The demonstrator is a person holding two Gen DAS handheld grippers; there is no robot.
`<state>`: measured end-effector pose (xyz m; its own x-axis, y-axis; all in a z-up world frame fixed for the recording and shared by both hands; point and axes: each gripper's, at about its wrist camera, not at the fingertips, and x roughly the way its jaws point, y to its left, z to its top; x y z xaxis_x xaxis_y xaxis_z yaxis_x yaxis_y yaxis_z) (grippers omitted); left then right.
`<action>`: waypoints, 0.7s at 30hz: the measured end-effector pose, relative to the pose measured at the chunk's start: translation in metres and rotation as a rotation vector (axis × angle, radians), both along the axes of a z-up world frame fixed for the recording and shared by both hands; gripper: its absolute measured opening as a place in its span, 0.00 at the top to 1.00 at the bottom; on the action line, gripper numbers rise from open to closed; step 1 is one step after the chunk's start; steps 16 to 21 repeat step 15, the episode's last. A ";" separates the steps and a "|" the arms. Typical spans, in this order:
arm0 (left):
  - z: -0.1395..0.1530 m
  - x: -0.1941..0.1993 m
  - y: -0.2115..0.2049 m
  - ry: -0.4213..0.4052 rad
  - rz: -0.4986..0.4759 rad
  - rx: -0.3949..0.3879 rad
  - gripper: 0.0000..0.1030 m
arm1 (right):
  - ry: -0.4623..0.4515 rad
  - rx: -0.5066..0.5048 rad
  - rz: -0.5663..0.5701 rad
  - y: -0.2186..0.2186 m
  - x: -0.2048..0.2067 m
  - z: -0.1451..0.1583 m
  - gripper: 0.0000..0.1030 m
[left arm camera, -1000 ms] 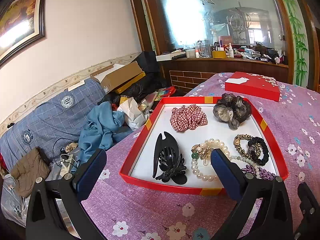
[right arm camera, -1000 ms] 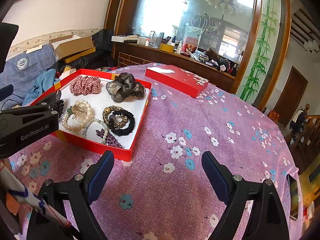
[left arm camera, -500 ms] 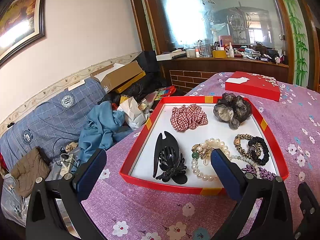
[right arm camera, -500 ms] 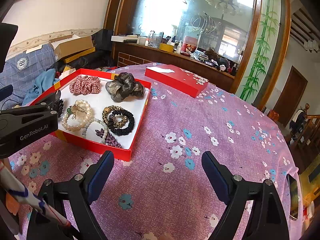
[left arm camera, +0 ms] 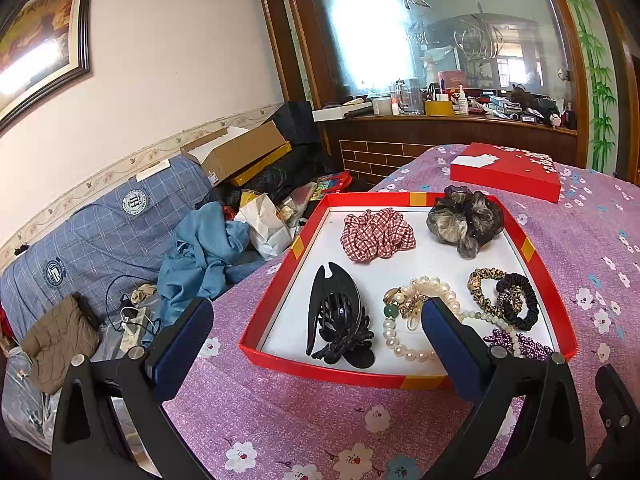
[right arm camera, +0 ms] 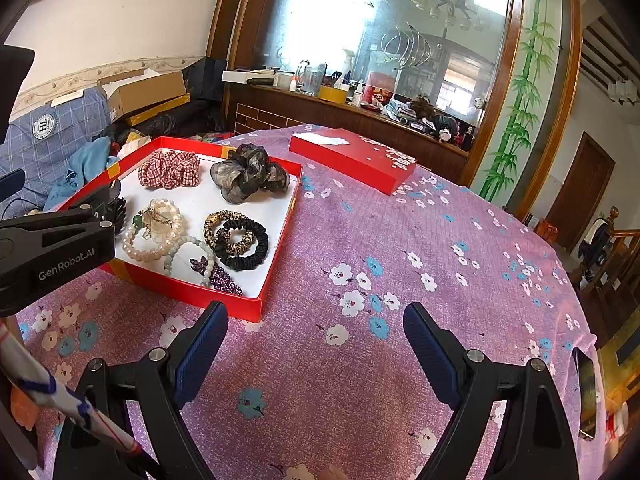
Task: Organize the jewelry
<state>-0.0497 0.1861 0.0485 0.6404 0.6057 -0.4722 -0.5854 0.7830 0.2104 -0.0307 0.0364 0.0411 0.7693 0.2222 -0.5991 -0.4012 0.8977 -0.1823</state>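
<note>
Black hair claw clear only from left wrist.

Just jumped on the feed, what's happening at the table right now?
A person holds two tools over a flowered purple tablecloth. Both the left tool and the right tool are open and empty. The red tray holds a black claw clip, pearl bracelets, a plaid scrunchie, a dark sheer scrunchie and smaller hair ties. Its red lid lies apart, farther back. Nothing is picked up yet.
</note>
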 end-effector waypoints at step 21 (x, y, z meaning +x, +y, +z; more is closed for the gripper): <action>-0.002 -0.005 -0.005 -0.014 0.005 0.048 0.00 | 0.013 0.020 -0.022 -0.013 0.003 -0.001 0.10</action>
